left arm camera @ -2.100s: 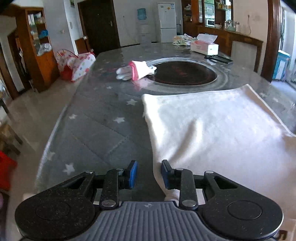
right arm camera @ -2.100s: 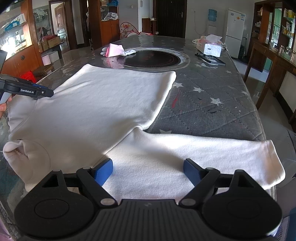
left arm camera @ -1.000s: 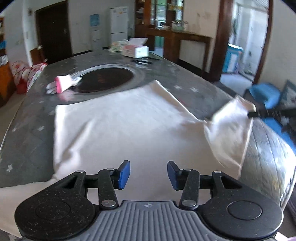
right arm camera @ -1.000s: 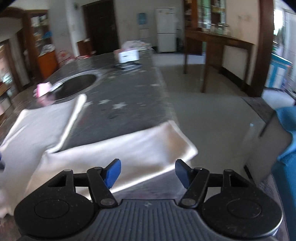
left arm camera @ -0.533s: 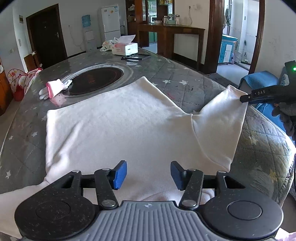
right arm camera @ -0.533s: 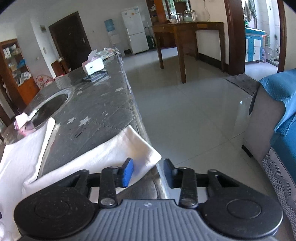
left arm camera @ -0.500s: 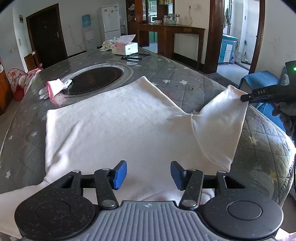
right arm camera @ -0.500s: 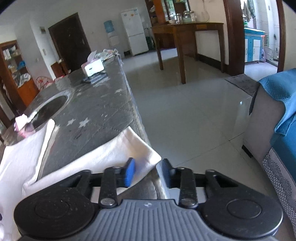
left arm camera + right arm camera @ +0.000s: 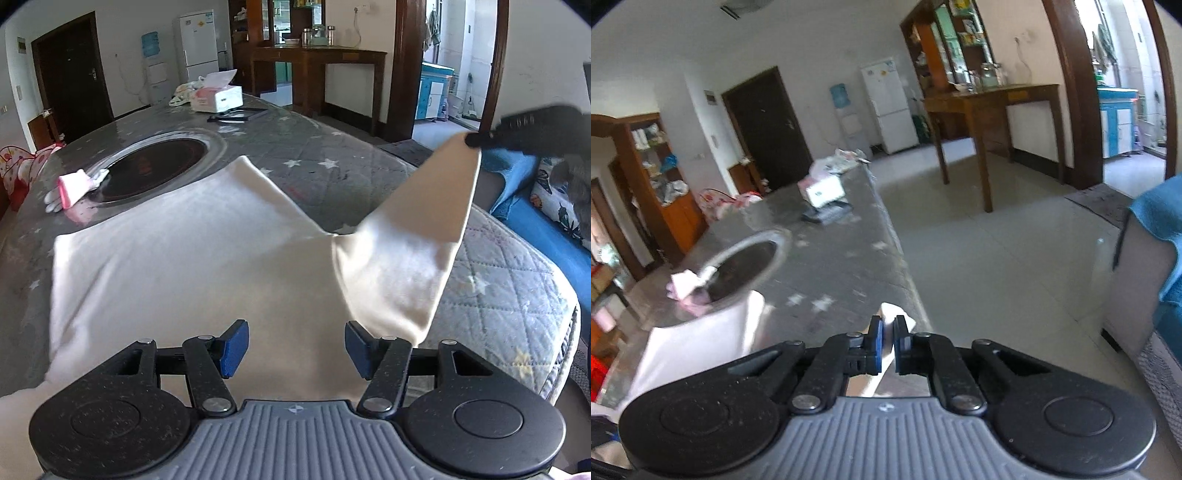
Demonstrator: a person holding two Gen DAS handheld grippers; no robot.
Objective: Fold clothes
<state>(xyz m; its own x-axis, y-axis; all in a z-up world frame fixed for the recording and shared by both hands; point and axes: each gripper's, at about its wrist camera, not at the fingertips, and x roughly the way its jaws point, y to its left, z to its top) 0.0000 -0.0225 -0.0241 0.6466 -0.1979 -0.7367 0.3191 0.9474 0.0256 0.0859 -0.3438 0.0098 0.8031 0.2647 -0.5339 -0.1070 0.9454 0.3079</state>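
Observation:
A white long-sleeved garment lies flat on the grey star-patterned table. My right gripper is shut on the cuff of its right sleeve and holds it lifted above the table; it also shows in the left wrist view. My left gripper is open and empty, low over the garment's near edge. In the right wrist view a bit of white cuff sticks out past the fingertips.
A round dark inset sits mid-table with a pink and white glove beside it. A tissue box and a flat dark item lie at the far end. A blue sofa stands to the right.
My right gripper has closed on the sleeve cuff and raised it off the table. My left gripper has hardly moved and stays open.

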